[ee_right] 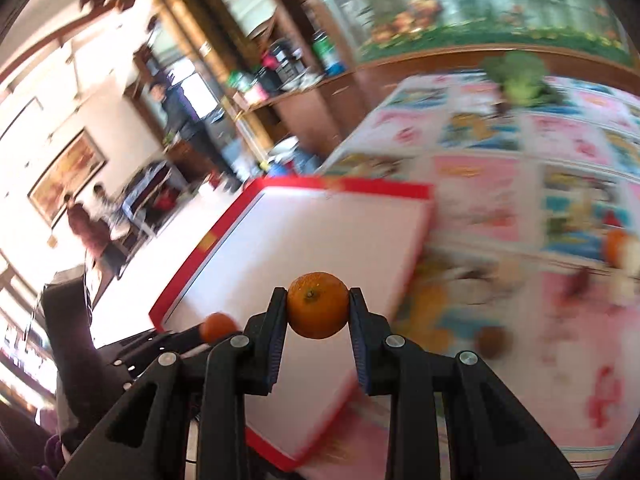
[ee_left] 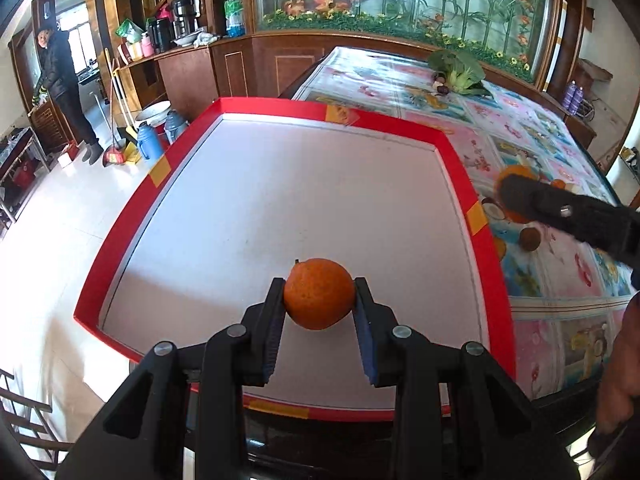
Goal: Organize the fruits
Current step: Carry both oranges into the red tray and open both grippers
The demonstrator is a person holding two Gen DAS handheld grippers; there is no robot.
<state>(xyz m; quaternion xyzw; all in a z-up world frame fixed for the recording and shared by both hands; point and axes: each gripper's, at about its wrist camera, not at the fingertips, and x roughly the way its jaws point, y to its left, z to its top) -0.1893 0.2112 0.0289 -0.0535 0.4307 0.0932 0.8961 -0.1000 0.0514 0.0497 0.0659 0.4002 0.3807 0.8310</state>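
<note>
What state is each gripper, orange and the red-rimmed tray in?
Left gripper: shut on an orange.
Left orange: held above the tray.
Right gripper: shut on an orange.
Right orange: held, stem scar facing the camera.
Red-rimmed white tray: holds no fruit yet.

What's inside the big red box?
The red box shows only its bare white floor. The left gripper holds an orange above it; the grippers hide the near edge.

Oranges: two, one pinched in left gripper [ee_left: 319, 294] over red-rimmed tray [ee_left: 460, 148], one pinched in right gripper [ee_right: 318, 312] right of tray. Brown round fruit [ee_left: 530, 239]: one, right of tray. Leafy greens [ee_left: 460, 70]: one bunch, beyond tray. Trays: one.
</note>
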